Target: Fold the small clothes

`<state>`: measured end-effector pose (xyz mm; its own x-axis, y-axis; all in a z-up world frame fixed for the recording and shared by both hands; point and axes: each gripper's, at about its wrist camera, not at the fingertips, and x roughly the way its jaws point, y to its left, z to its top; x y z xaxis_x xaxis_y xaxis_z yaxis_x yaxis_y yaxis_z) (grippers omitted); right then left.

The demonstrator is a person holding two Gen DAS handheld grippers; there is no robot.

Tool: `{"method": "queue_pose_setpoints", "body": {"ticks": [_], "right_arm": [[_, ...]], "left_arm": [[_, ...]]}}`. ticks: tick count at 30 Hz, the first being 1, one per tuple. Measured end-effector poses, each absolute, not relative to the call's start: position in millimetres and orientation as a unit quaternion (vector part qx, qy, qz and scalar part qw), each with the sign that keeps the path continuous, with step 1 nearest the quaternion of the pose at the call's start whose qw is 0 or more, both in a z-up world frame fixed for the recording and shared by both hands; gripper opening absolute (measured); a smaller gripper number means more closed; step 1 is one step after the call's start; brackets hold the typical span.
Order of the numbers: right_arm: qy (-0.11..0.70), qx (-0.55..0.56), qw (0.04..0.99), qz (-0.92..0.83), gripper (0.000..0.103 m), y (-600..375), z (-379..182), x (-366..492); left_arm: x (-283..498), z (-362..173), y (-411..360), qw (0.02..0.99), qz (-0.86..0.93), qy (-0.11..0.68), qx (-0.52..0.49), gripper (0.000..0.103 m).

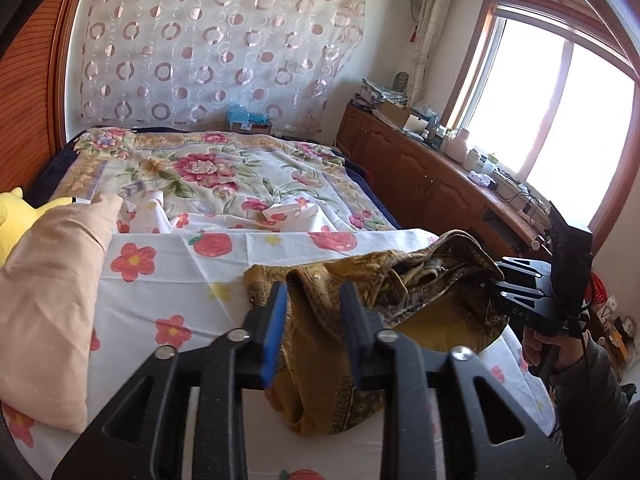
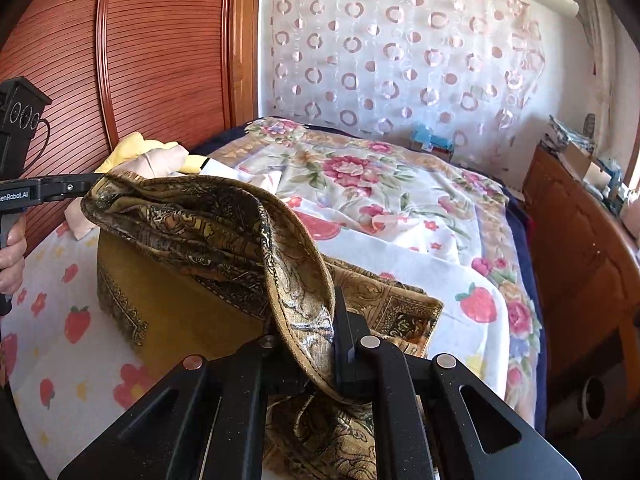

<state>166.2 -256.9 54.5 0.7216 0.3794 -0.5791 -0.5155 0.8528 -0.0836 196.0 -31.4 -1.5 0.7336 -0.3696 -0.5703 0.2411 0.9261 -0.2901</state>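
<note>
A mustard-yellow scarf with a dark paisley border (image 1: 320,380) (image 2: 180,292) lies partly lifted on the flower-and-strawberry sheet (image 1: 160,280). My left gripper (image 1: 314,286) stands partly open; a fold of the scarf runs between its blue-padded fingers (image 1: 276,320), and the pads do not seem to press on it. In the right wrist view that gripper (image 2: 90,184) shows at the far left with the scarf's edge at its tips. My right gripper (image 2: 320,320) is shut on the scarf's patterned edge, also visible from the left wrist (image 1: 500,280). The raised edge spans between both grippers.
A beige pillow (image 1: 52,300) and a yellow plush toy (image 1: 12,216) lie at the left of the bed. A floral bedspread (image 1: 208,172) covers the far half. A wooden cabinet with clutter (image 1: 420,168) runs under the window; a slatted wardrobe (image 2: 160,60) stands on the left. A person's hand (image 1: 536,348) holds the right gripper.
</note>
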Motion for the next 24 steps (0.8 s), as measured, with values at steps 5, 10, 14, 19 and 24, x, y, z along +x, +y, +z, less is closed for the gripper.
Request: {"method": "queue_pose_setpoints", "body": {"ticks": [5, 10, 14, 19, 24], "right_arm": [[0.291, -0.114, 0.918, 0.246, 0.009, -256, 49, 185], [0.307, -0.108, 0.916, 0.236, 0.014, -250, 55, 209], [0.303, -0.109, 0.918, 0.233, 0.025, -243, 70, 226], [0.279, -0.117, 0.933, 0.196, 0.041, -241, 95, 237], [0.265, -0.114, 0.941, 0.176, 0.042, -247, 117, 226]], "left_arm": [[205, -10, -25, 0.924, -0.155, 0.339, -0.083, 0.052], [218, -25, -23, 0.916, -0.155, 0.36, -0.085, 0.052], [228, -32, -27, 0.909, -0.158, 0.376, -0.081, 0.052], [242, -33, -37, 0.902, -0.177, 0.386, -0.072, 0.075], [254, -35, -45, 0.901, -0.176, 0.391, -0.061, 0.077]]}}
